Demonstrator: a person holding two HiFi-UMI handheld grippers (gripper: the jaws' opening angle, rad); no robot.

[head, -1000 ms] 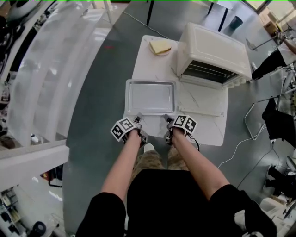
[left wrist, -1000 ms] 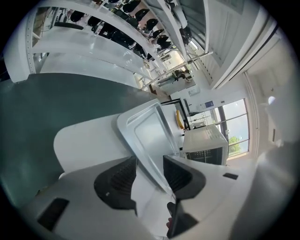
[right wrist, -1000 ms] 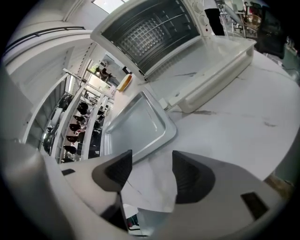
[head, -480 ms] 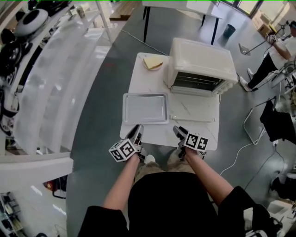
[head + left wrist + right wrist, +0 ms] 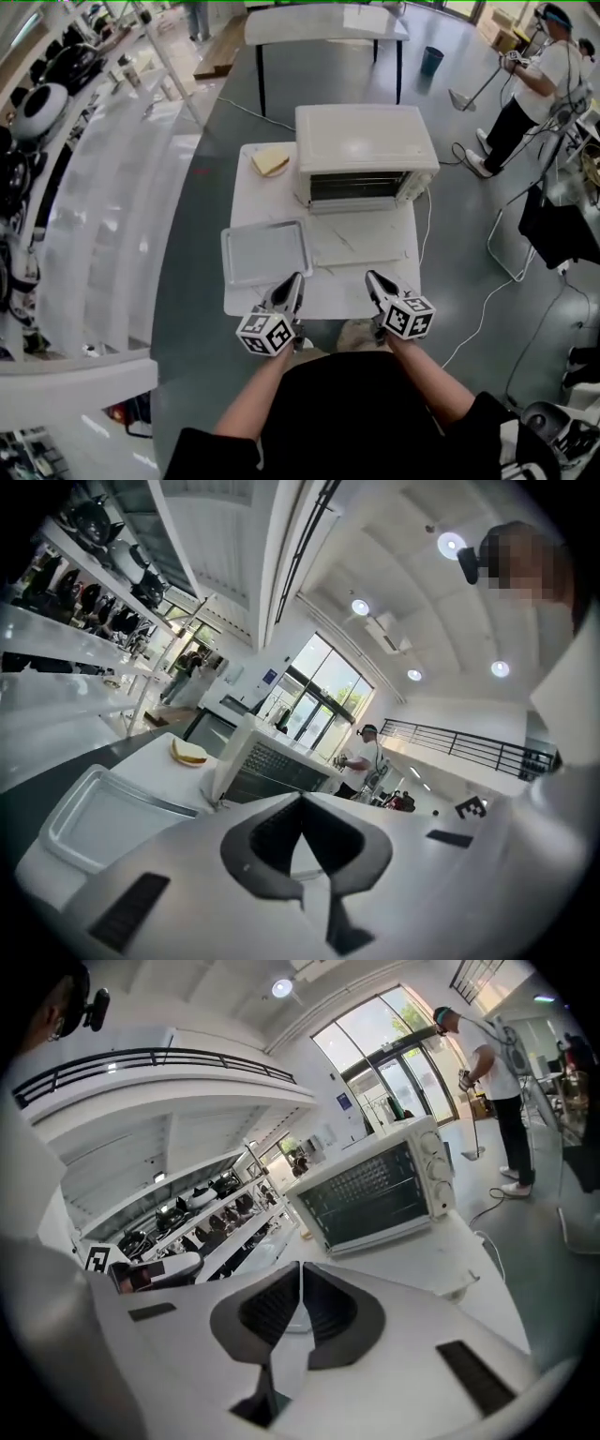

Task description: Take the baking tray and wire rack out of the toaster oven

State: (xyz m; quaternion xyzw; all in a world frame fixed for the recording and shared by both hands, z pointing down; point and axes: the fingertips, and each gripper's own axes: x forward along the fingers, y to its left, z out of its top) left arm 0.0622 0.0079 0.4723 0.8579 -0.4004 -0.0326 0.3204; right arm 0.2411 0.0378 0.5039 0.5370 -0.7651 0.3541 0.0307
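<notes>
The silver baking tray (image 5: 265, 251) lies flat on the left part of the white table (image 5: 246, 197); in the left gripper view the tray (image 5: 94, 816) shows at lower left. Behind it to the right stands the white toaster oven (image 5: 366, 150), its door (image 5: 361, 239) folded down flat. Thin bars show in the oven's dark opening (image 5: 375, 1194); I cannot tell whether they are the wire rack. My left gripper (image 5: 292, 289) and right gripper (image 5: 377, 284) hang above the table's near edge, off the tray. Both are shut with nothing between the jaws, as the left gripper (image 5: 300, 799) and right gripper (image 5: 300, 1267) views show.
A slice of bread (image 5: 272, 161) lies on the table left of the oven. A cable (image 5: 487, 291) runs over the grey floor at right. Another person (image 5: 539, 75) stands at the back right. White shelves (image 5: 56, 187) line the left side, and a second table (image 5: 323, 23) stands behind.
Both grippers have left the tray's near edge, risen and drawn back toward me, and their jaws have shut. The tray stays where it lay on the table.
</notes>
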